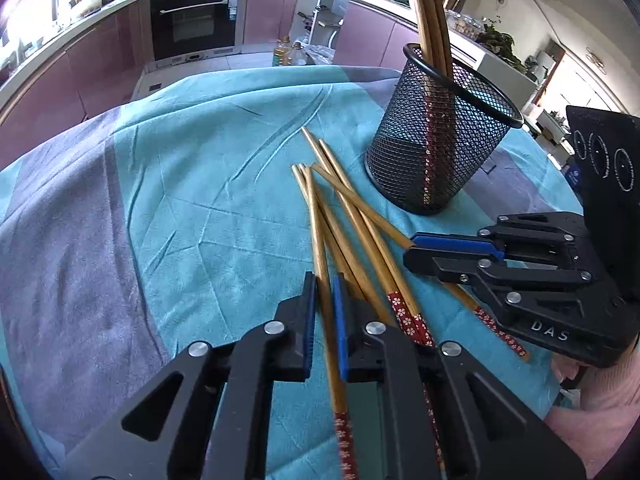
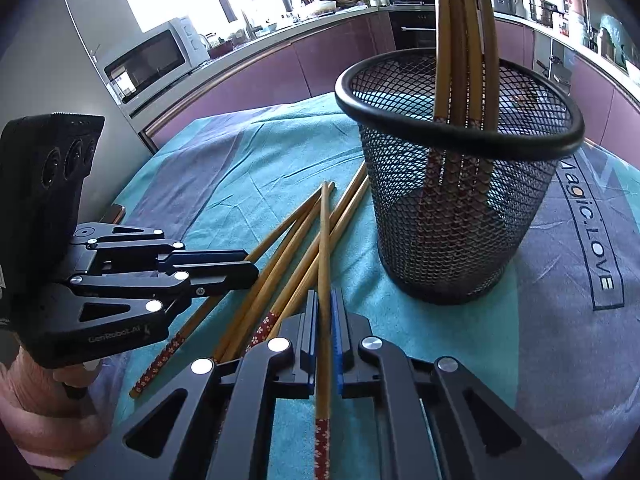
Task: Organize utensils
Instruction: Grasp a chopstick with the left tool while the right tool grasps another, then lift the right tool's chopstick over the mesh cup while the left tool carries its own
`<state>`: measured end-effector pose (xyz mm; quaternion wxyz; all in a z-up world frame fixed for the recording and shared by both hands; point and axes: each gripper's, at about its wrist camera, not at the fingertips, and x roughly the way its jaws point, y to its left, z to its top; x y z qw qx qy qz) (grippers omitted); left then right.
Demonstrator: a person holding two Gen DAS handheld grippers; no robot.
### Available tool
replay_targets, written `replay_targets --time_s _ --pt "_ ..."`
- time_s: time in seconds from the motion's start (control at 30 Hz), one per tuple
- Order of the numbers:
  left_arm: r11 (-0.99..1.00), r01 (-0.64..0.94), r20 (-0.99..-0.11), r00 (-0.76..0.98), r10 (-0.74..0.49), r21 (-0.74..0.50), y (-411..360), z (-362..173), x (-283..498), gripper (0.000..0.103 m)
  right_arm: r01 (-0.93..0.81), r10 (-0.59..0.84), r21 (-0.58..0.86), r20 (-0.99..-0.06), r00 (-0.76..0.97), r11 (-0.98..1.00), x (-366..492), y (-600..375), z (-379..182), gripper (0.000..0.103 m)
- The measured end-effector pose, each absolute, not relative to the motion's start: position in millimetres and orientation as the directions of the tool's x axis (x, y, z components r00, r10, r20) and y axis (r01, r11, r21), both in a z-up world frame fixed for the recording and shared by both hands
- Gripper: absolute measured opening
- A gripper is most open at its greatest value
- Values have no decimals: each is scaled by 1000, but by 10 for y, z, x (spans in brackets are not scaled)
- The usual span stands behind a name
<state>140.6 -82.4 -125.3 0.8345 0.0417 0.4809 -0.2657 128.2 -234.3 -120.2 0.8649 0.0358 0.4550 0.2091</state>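
Several wooden chopsticks with red flowered ends lie in a loose pile [image 1: 352,224] on the teal cloth, also in the right wrist view [image 2: 288,256]. A black mesh cup [image 1: 440,136] stands behind them with several chopsticks upright inside; it also shows in the right wrist view [image 2: 456,184]. My left gripper [image 1: 323,280] is shut on one chopstick [image 1: 320,232] running between its pads. My right gripper [image 2: 324,300] is shut on another chopstick [image 2: 325,248]. Each gripper shows in the other's view, low over the pile: the right one [image 1: 412,250], the left one [image 2: 250,266].
The table has a teal and grey cloth [image 1: 180,200] with printed letters [image 2: 592,216] on the right. Kitchen cabinets, an oven [image 1: 194,20] and a microwave [image 2: 152,60] stand behind. Oil bottles [image 1: 288,52] sit beyond the table's far edge.
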Motion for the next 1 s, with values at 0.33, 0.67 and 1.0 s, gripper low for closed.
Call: replay_targets --time_s 0.33,0.67,1.0 --pt "847 484 -771 447 -454 -218 -678 -959 1249 7 -371 440 264 -707 554 890 1108 -2440 -894 6" --pt "795 543 -671 487 -559 -269 -558 -429 1023 7 -376 460 271 -612 643 886 940 -2601 -497 6" --pt "760 576 -577 524 -626 -301 -434 0 930 7 -360 452 274 -529 718 892 852 -2836 -198 6"
